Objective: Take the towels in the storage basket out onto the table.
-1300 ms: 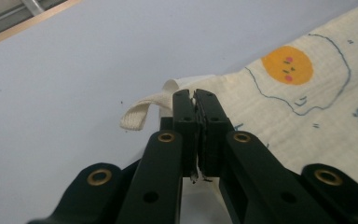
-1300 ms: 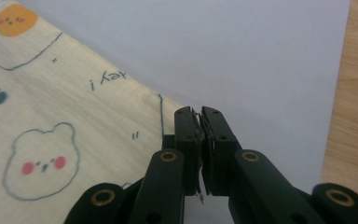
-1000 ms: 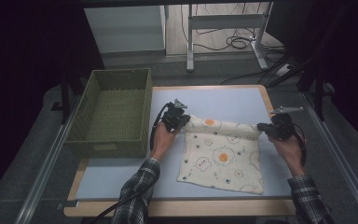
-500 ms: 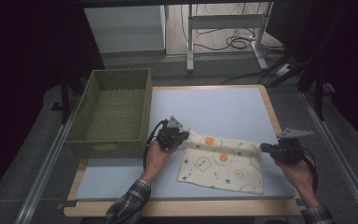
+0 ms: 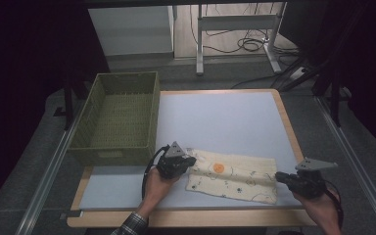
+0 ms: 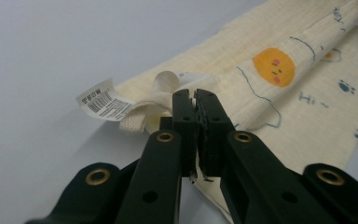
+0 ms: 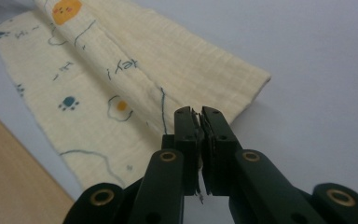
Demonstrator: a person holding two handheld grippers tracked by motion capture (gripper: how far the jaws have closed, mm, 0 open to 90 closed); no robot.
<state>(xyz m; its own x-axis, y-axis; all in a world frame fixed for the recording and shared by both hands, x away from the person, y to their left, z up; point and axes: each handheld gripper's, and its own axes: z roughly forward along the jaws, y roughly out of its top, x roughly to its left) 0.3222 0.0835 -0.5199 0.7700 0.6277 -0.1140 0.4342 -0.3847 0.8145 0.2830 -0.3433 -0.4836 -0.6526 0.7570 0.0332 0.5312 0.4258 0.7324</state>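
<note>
Grippers: two, one in each hand. The left gripper (image 5: 188,161) is clamped on the left end of the cloth, jaws pressed together with fabric between them; the right gripper (image 5: 279,177) is clamped on the right end in the same way.
Cloth: one cream cloth (image 5: 235,175), folded into a long strip, lying on the near part of the table between the two grippers.
Basket: one green woven basket (image 5: 98,105), at the table's left edge, well apart from the cloth.
Table: one, with a pale blue top (image 5: 225,117) and a wooden rim.
Writing: "Hi" is readable on the cloth in the left gripper view; other blue lettering is upside down and unclear. A white tag (image 6: 103,101) carries a barcode; its small print is illegible.
Cut off: both forearms leave the high view at the bottom edge.
</note>
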